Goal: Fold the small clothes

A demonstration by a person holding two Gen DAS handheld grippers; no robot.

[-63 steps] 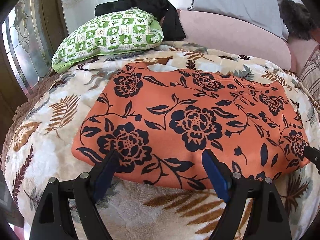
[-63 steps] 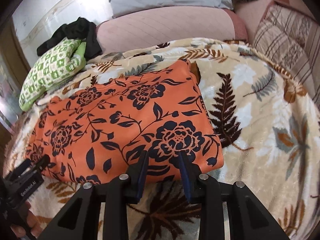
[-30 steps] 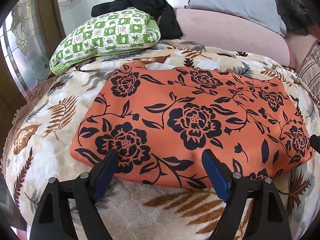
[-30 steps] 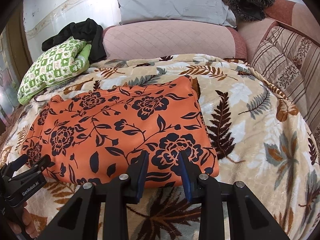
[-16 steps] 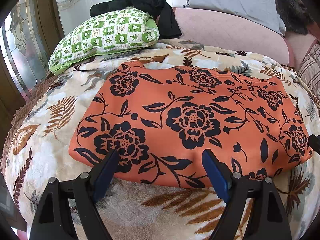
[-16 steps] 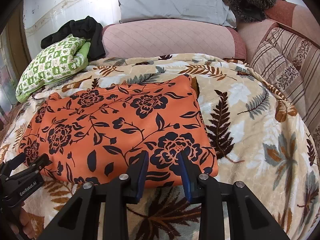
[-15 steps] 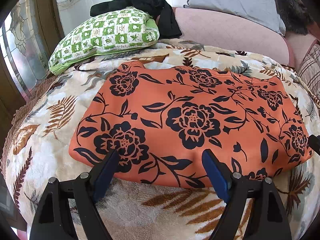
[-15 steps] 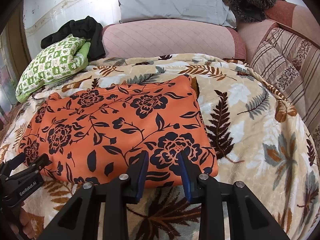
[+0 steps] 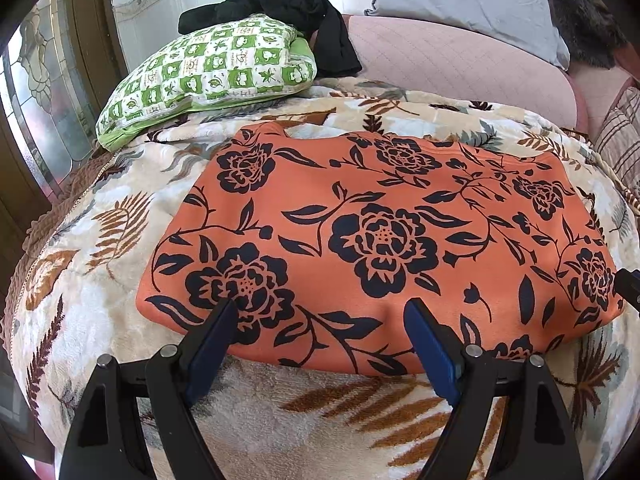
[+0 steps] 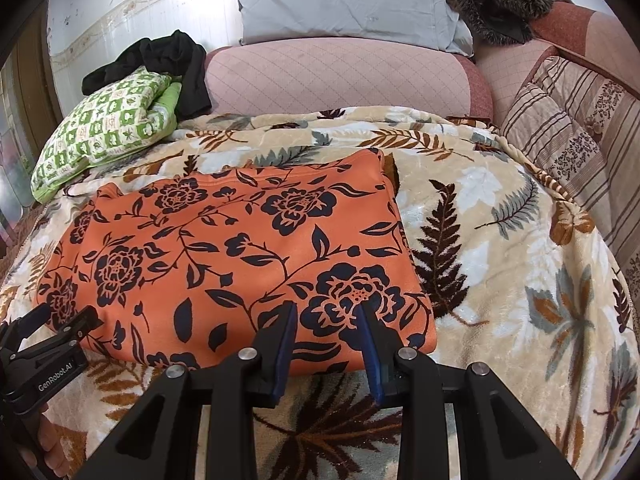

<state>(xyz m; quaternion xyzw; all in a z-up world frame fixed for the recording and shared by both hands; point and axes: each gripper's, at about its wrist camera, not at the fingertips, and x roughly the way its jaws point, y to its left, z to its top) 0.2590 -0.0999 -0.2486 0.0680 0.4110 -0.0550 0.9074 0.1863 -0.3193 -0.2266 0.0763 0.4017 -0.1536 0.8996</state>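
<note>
Both grippers hover at near hem of orange floral garment [image 9: 380, 236], nothing gripped yet.
Garment lies flat on leaf-print blanket [image 10: 500, 240]; left gripper [image 9: 320, 320] wide open, right gripper [image 10: 326, 320] partly open, empty. Pinch both near corners evenly, then lift together to keep the fold square.

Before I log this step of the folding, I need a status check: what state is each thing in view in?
orange floral garment: folded, lying flat on the blanket, not gripped.
left gripper: jaws wide open at the garment's near edge, empty.
right gripper: jaws partly open at the near edge, empty.
leaf-print blanket: spread out.
green checked pillow: lying tilted.
black garment: crumpled, unfolded.
</note>
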